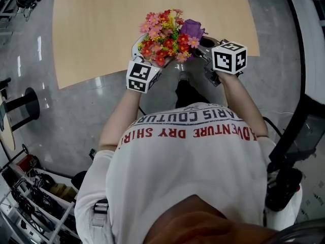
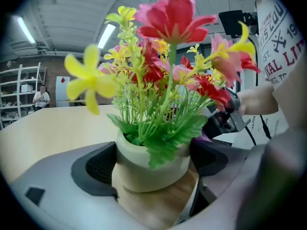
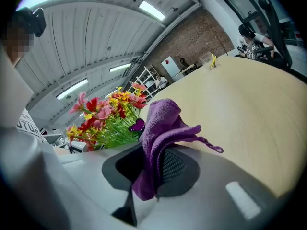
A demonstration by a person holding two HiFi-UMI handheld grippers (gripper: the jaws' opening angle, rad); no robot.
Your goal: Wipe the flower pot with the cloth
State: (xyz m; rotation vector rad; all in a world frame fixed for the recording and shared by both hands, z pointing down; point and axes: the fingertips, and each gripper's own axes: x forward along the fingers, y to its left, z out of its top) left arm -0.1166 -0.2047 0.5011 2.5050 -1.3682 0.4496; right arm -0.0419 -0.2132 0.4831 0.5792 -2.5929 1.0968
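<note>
**Flower pot [image 2: 144,176] and cloth [image 3: 160,121] held side by side at the near edge of the worktop [image 1: 101,24].**

The left tongs [image 2: 152,163] are closed on the pale pot, one dark pad pressed to each side of it. Red, pink and yellow flowers [image 2: 168,56] rise above its rim. The right tongs [image 3: 154,169] pinch the purple cloth, which bunches up above the pads and hangs a little below them. In the head view the cloth sits just right of the blooms. Whether the pot rests on the wood cannot be told.
</note>
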